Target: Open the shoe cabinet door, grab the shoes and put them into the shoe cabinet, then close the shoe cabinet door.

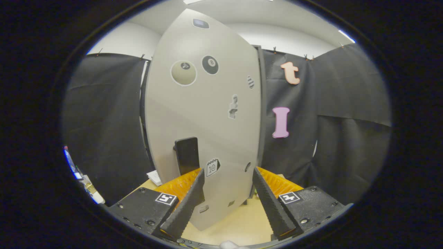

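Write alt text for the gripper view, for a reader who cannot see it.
A tall pale grey shoe cabinet door with stickers and a black rectangular handle stands just ahead of the open gripper, whose two black toothed fingers are spread with nothing between them. Light wooden floor lies below, black cloth behind.

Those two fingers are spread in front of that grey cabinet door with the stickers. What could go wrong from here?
1. The black handle sits just above the left finger, not between the open fingers, so closing now would likely miss it.
2. The cabinet door fills the gap just ahead of the gripper; pushing forward could bump it.
3. The right finger sits near the door's edge and could catch there.
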